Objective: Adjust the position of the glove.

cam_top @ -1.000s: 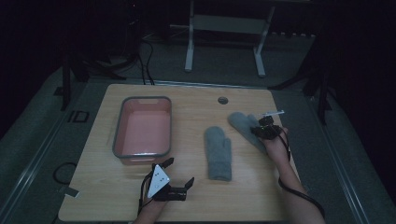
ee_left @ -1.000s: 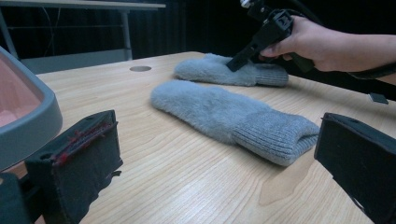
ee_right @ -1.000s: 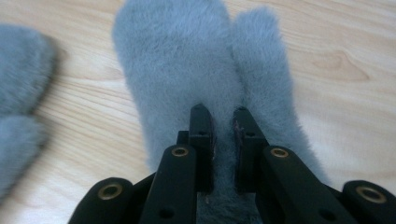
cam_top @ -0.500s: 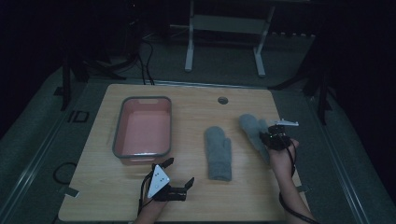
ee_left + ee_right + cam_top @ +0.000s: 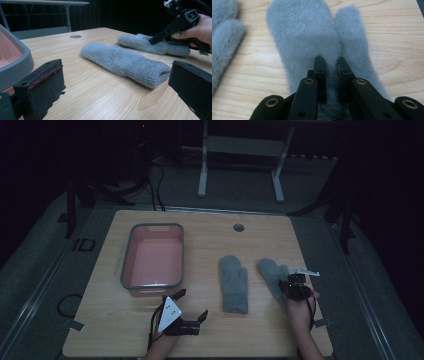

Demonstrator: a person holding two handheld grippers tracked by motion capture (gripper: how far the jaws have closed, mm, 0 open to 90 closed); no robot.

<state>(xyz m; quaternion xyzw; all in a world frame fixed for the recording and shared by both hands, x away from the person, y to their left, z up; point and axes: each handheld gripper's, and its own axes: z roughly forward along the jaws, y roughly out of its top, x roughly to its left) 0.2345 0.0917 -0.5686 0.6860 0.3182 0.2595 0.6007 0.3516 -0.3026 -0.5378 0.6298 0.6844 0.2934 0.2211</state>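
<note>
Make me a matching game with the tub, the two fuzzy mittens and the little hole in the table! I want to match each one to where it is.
Things:
1. pink tub
2. middle mitten
3. right mitten
4. table hole

Places:
A. pinched by the right gripper
B. lying free in the middle of the table, nothing touching it
C. near the far edge of the table
D. on the left side, beyond the left gripper

Pairs: 1-D, 2-B, 3-A, 4-C
</note>
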